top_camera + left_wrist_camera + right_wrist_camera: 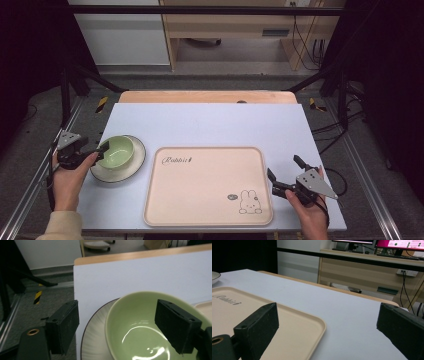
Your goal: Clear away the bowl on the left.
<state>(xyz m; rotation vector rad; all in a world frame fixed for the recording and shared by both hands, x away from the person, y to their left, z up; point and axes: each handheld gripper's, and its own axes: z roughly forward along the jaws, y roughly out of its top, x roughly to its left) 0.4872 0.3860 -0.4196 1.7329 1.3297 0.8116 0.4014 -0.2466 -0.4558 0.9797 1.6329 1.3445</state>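
We see the left tongs [100,150] at the bowl [116,151], jaws apart and straddling its near-left rim: in the left gripper view one jaw sits outside the bowl [140,322], over the plate [93,340] and the table edge, the other over the bowl's inside. No pad presses on the rim, so released, nothing gripped.

Bowl is green, upright, sits on the plate [134,165] at the table's [210,125] left side. Plate rim lies just beside the tray's [210,205] left edge, apart from it.

Tray is beige, with a "Rabbit" print and a rabbit drawing, and takes the front middle of the table.

Right tongs [285,175] are off the tray's right edge, near the table's right front corner, jaws wide apart with nothing between them. In the right gripper view the tray [287,322] corner lies under the left jaw, bare table under the right.

Beyond the table: black frame bars, a wooden cabinet, cables on the floor.
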